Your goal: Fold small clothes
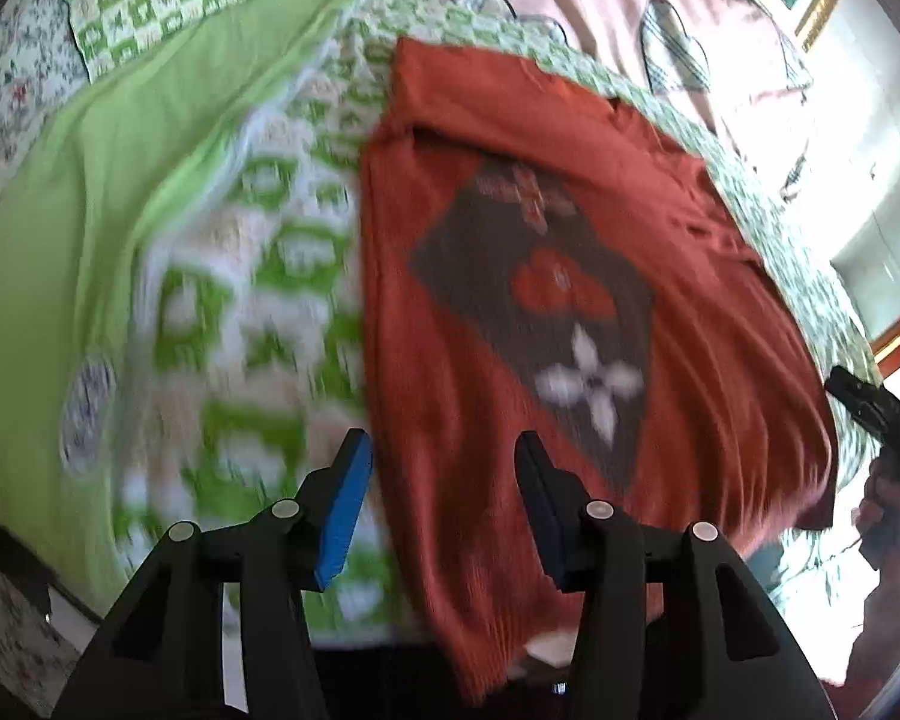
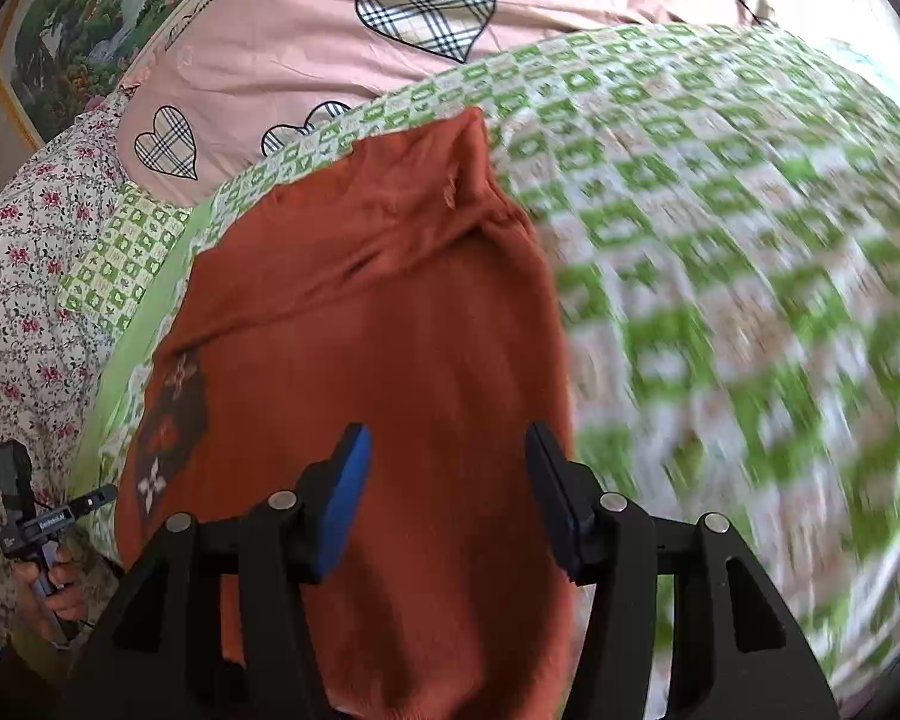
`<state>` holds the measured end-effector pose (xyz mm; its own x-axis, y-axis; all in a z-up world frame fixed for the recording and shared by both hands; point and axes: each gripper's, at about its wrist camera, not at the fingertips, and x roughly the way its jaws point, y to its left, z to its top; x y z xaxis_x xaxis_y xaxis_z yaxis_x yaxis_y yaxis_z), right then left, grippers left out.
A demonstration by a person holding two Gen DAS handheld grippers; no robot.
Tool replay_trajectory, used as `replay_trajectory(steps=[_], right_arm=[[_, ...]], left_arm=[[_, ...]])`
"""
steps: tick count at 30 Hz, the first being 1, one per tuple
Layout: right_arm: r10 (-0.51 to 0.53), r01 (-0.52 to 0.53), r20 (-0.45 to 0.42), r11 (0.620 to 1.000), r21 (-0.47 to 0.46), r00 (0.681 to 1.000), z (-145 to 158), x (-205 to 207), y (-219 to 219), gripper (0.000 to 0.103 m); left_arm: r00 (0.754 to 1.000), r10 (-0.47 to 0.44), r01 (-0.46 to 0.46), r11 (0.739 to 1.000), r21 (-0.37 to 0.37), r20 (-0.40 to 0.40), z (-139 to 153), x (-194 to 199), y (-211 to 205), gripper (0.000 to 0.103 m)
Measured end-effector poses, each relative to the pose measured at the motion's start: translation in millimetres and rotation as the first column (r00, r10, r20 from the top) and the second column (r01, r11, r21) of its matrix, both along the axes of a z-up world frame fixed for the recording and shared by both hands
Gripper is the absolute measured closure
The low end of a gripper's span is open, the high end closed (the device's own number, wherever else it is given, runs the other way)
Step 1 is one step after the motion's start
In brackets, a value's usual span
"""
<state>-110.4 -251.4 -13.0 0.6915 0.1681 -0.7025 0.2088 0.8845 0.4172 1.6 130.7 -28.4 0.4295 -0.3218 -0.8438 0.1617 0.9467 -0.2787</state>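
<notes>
1. Left wrist view: a green checked bedspread fills the nine o'clock side, blurred.
2. At the centre a rust-orange shirt lies spread on the bed, its dark diamond print facing up.
3. At six o'clock the left gripper hangs above the shirt's left edge, jaws parted, nothing between them.
4. At three o'clock a hand holds the other tool.
5. Right wrist view: at nine o'clock a hand grips the left tool.
6. At six o'clock the right gripper is released, jaws apart above the shirt's plain cloth.
7. A pink heart-print quilt lies at twelve o'clock.
</notes>
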Motion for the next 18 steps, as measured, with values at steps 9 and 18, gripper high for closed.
replay_trajectory(steps=[9,18], right_arm=[[-0.008,0.009,-0.014,0.998,0.069,1.000,-14.1,-63.7,-11.6,0.048],[0.110,-0.113,0.023,0.972,0.204,0.994,-32.2,-74.2,4.4,0.048]], left_arm=[[0.996,-0.054,0.049,0.996,-0.077,-0.068,-26.0,-52.4,-11.8,0.052],[0.996,-0.052,0.039,0.984,-0.175,-0.067,-31.2,-52.1,-2.8,0.057]])
